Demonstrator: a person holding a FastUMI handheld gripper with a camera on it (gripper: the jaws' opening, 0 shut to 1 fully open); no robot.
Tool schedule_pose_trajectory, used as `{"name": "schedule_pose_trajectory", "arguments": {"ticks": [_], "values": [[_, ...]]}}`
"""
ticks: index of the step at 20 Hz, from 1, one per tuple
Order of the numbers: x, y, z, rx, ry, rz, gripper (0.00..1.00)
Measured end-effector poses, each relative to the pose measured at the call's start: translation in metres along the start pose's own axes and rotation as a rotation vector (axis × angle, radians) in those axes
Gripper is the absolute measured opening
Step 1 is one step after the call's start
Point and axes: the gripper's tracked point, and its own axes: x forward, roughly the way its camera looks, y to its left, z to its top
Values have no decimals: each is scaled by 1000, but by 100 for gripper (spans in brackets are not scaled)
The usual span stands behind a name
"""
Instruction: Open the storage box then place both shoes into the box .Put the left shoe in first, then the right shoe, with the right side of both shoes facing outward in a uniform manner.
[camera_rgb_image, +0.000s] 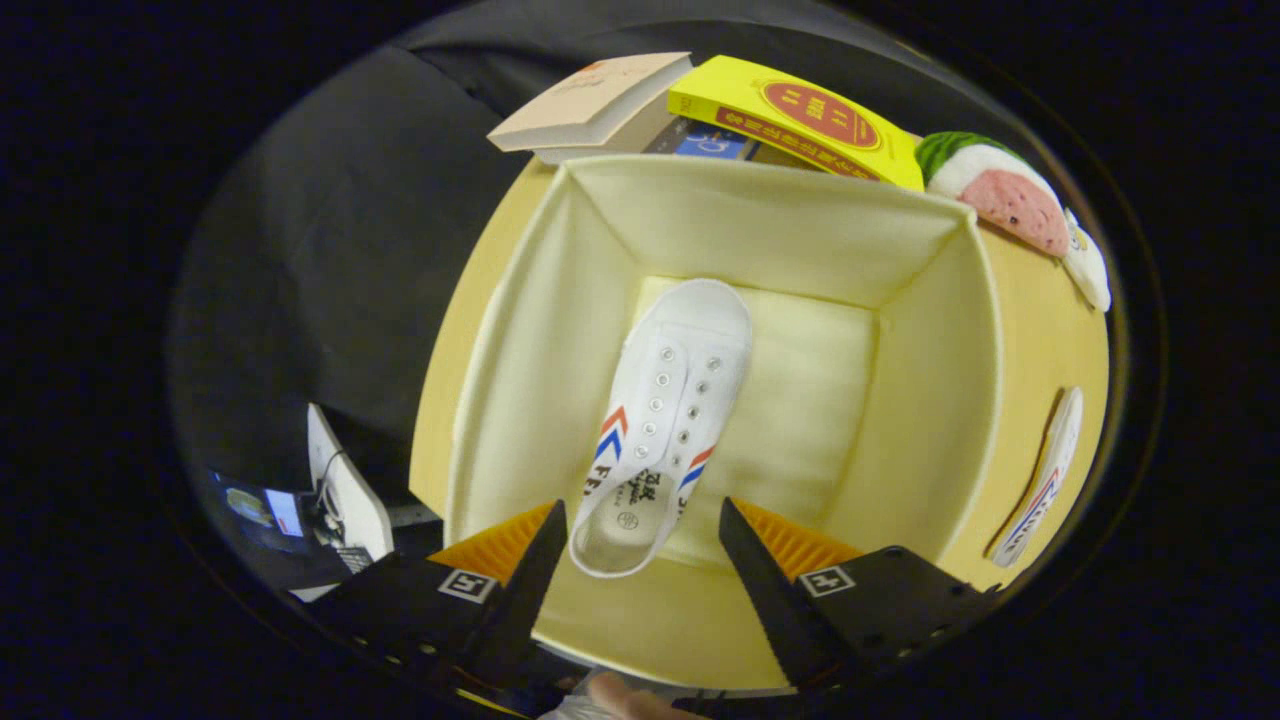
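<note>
An open cream storage box (930, 400) stands on the round wooden table (1050, 330), seen from above. A white canvas shoe (670, 400) with red and blue chevrons lies on the box floor, toe pointing away, heel nearest my fingers. My gripper (640, 520) hovers over the box's near wall, open, with the shoe's heel in the gap between the fingertips; neither finger (535, 560) touches it. The second white shoe (1045, 480) lies on the table outside the box, to the right of its wall.
Beyond the box's far wall lie a beige book (590, 100) and a yellow book (800, 120). A watermelon-slice plush (1000, 195) sits at the far right of the table. A person's hand (620, 700) shows below the fingers. A monitor (270, 510) stands off the table, to the left.
</note>
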Motion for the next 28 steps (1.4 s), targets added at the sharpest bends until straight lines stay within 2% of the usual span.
{"name": "schedule_pose_trajectory", "arguments": {"ticks": [1,4,8,11,21,28], "values": [[-18,-3,3,-32,-23,-9,98],[-59,-23,4,-83,-90,-45,97],[-99,-63,-11,-46,-115,-1,96],[-115,-121,-24,-15,-141,-18,97],[-113,-347,-74,227,-139,-102,97],[-77,-437,-113,269,-79,-193,97]]}}
